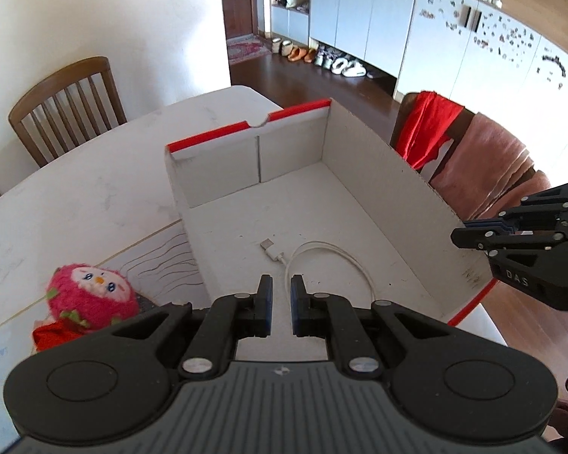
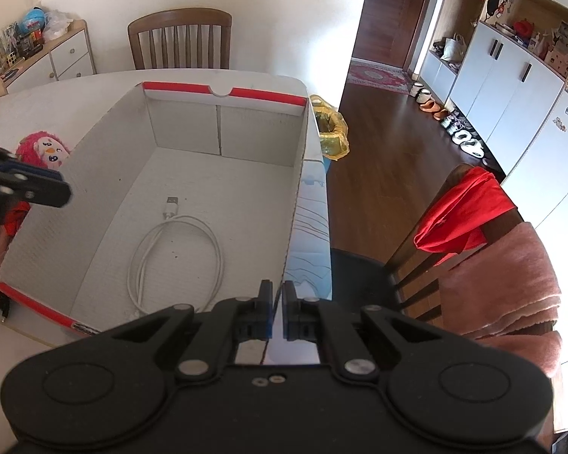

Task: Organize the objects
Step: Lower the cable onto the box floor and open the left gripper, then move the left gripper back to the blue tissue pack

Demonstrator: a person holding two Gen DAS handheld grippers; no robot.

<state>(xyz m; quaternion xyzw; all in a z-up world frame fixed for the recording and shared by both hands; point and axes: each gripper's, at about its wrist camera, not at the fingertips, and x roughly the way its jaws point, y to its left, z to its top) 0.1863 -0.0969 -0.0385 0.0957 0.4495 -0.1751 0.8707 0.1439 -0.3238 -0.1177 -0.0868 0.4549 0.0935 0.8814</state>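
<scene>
Left wrist view: my left tongs [image 1: 281, 295] are hovering slightly spread, empty, over the box [image 1: 378, 166]; the soft, light plush toy [image 1: 91, 295] is lying on the surface [image 1: 75, 174] at nine o'clock, best pinched around its body.

Right wrist view: my right tongs [image 2: 278, 302] are hanging nearly pressed together, empty, at the box's rim; the limp cable [image 2: 178, 253] is lying coiled inside.

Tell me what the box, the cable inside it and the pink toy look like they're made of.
The box looks like corrugated cardboard, matte white inside: fluted cut edges, red rim. The cable seems smooth white plastic or rubber sheathing with a metal USB plug. The pink toy looks like fuzzy plush fabric.
</scene>
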